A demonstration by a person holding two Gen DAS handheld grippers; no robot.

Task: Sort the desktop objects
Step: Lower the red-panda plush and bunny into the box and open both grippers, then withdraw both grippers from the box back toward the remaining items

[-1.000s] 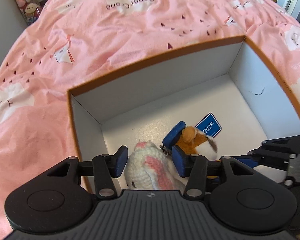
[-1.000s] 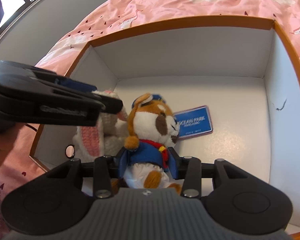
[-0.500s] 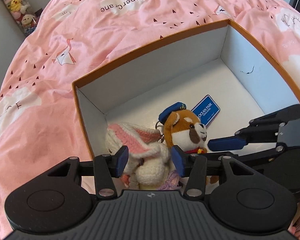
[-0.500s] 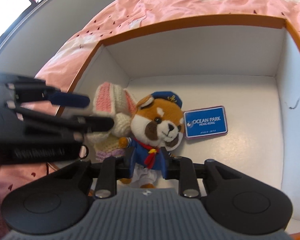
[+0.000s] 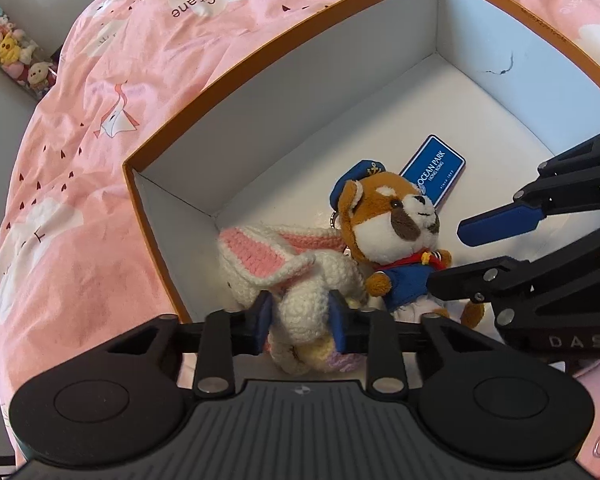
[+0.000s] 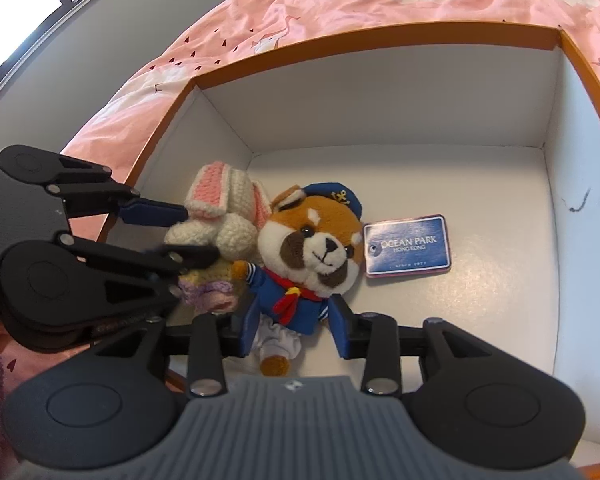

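Observation:
An orange-rimmed box (image 5: 228,84) with a white inside lies on the pink duvet. In its near left corner lie a crocheted white-and-pink bunny (image 5: 296,264) and a red panda plush (image 5: 396,240) in a blue sailor suit, with a blue Ocean Park tag (image 5: 432,172). My left gripper (image 5: 300,320) is open with its pads on either side of the bunny's body. My right gripper (image 6: 296,324) is open around the panda plush (image 6: 312,248), pads apart from it. The bunny (image 6: 224,216) and box (image 6: 380,36) show in the right wrist view too.
The pink patterned duvet (image 5: 80,184) surrounds the box. A clear case of small plush toys (image 5: 16,60) stands far left. A grey wall or bed edge (image 6: 80,60) runs along the left in the right wrist view.
Both grippers have opened and pulled back and up from the toys. The bunny and the panda plush now lie free on the box floor.

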